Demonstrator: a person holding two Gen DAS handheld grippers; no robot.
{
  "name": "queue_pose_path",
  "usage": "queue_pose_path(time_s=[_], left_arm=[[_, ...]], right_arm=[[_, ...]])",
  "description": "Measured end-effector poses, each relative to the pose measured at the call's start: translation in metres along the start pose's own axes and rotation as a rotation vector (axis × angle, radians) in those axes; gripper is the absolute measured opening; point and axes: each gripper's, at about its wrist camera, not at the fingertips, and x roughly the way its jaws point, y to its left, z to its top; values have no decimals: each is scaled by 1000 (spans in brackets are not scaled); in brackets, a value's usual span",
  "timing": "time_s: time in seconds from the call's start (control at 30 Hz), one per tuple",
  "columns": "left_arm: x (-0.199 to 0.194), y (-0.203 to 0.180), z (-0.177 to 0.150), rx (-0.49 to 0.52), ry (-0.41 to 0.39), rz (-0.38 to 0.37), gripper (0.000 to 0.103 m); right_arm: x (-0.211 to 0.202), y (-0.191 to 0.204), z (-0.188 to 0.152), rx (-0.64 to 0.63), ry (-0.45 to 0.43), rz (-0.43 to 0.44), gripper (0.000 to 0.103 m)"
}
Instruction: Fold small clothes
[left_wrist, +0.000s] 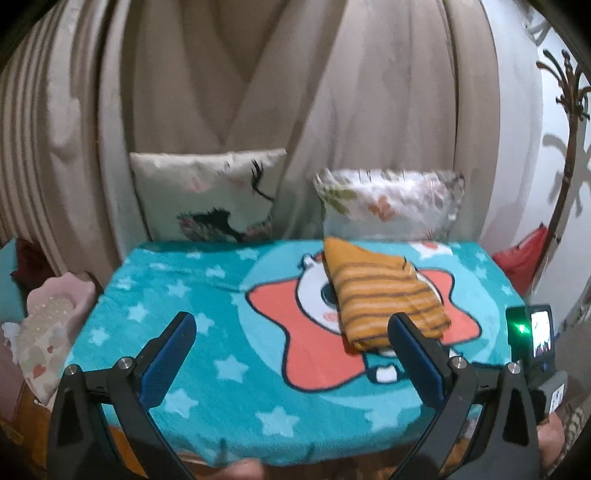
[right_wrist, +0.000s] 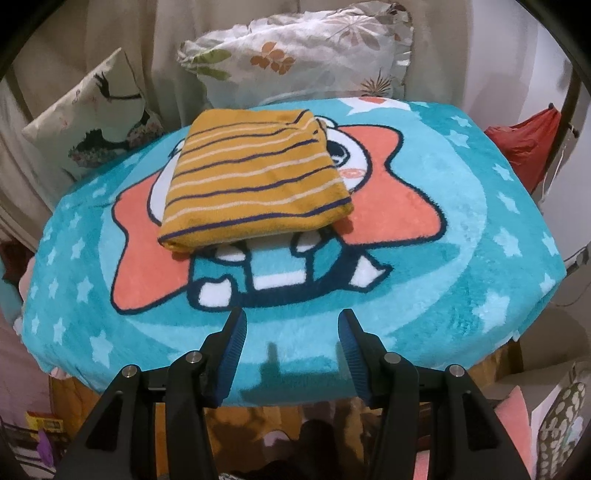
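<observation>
A mustard-yellow striped garment (right_wrist: 255, 177) lies folded into a compact rectangle on the teal star blanket (right_wrist: 461, 266), over the cartoon's face. In the left wrist view it (left_wrist: 384, 291) lies right of centre, just beyond the right finger. My left gripper (left_wrist: 291, 325) is open and empty, hovering above the blanket's near part. My right gripper (right_wrist: 291, 325) is open and empty, above the blanket's near edge, well short of the garment.
Two cushions (left_wrist: 207, 195) (left_wrist: 388, 203) lean against beige curtains behind the table. A red bag (right_wrist: 528, 144) hangs at the right. Pink and patterned fabrics (left_wrist: 51, 332) are piled at the left. The other gripper's camera body (left_wrist: 535, 336) shows at the right edge.
</observation>
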Motion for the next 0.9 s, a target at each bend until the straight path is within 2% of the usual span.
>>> queue_pose_path(time_s=[0.17,0.27,0.57,0.9], left_arm=[[32,-6,-8,-9,123,12,103],[46,-9,-11,-18,164,20,103],[84,-22,-13,-19,262,31,103],[126,-35,-15,-31,365,61,103]], right_arm=[[8,3,1,-15,19,-3,56],[12,-3,3,-9,28,-9,56],[20,-29,18,30,41,-41,57],[42,-32,39,-15,76,-40,57]])
